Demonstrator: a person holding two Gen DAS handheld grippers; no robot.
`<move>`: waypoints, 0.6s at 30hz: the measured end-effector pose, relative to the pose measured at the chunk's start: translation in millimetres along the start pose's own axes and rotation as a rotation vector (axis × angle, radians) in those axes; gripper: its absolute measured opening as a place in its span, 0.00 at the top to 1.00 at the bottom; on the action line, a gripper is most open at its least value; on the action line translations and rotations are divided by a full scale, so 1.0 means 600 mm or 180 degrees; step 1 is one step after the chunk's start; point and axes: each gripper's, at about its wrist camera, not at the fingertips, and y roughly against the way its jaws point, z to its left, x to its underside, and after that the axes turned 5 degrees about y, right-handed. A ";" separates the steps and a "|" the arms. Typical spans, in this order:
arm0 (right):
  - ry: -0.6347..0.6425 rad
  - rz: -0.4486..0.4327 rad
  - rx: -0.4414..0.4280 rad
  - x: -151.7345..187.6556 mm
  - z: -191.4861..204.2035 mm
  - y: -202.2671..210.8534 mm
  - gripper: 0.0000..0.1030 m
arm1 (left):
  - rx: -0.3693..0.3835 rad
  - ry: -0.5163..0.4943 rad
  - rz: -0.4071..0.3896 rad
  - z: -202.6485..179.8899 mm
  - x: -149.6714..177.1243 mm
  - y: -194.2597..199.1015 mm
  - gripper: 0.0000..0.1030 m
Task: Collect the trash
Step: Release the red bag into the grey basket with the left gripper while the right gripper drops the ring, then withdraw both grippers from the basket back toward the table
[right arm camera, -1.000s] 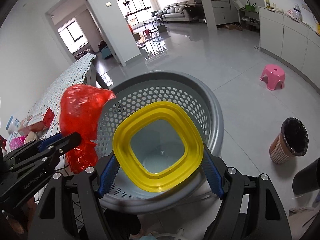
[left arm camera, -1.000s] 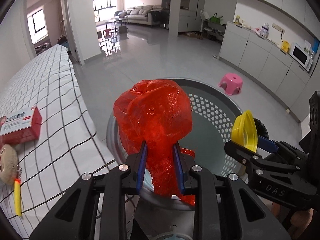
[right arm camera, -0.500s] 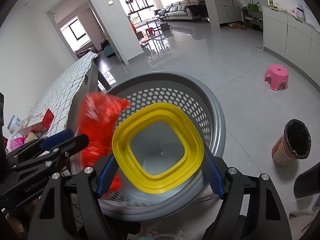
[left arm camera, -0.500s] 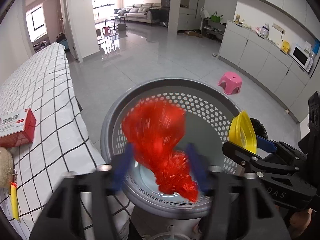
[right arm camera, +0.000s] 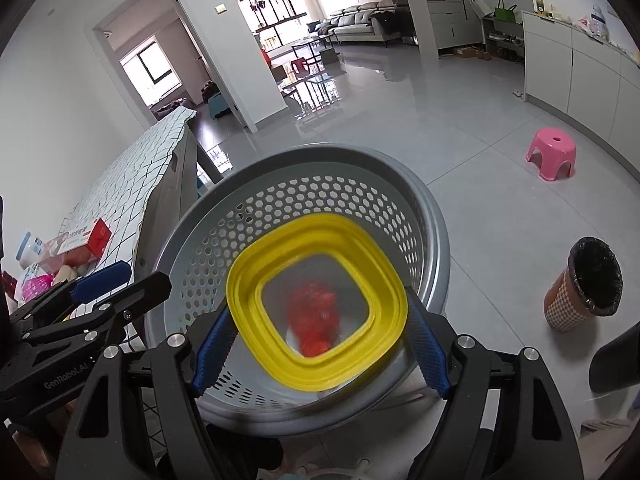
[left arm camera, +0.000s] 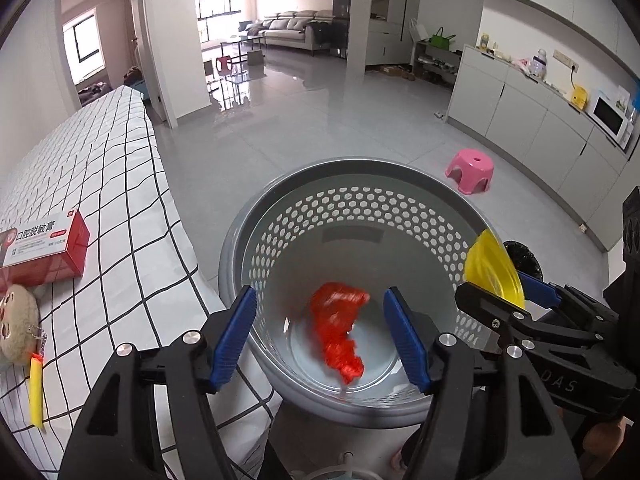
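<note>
A red plastic bag (left arm camera: 340,328) is blurred inside the grey perforated basket (left arm camera: 352,184), near its bottom. My left gripper (left arm camera: 320,336) is open and empty above the basket's near rim. My right gripper (right arm camera: 316,336) is shut on a yellow square container (right arm camera: 316,308), held over the basket (right arm camera: 320,160). Through the container's clear bottom the red bag (right arm camera: 316,320) shows. The yellow container (left arm camera: 494,268) also shows at the right of the left wrist view.
A table with a checked cloth (left arm camera: 100,184) stands left of the basket, with a red and white box (left arm camera: 44,248), a plush toy (left arm camera: 16,328) and a yellow item (left arm camera: 36,392). A pink stool (left arm camera: 472,170) and a small bin (right arm camera: 588,284) stand on the floor.
My left gripper opened and let go of the red bag, which dropped into the basket. The right gripper kept the yellow container over the basket.
</note>
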 end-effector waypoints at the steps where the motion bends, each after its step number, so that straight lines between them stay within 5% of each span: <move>1: 0.0004 -0.0002 -0.0003 0.000 0.001 0.000 0.26 | 0.0000 0.0001 -0.0002 -0.001 -0.002 0.000 0.37; 18: 0.0055 -0.0020 0.0060 0.005 0.013 0.006 0.23 | -0.0040 0.0027 -0.0107 0.006 -0.001 0.015 0.30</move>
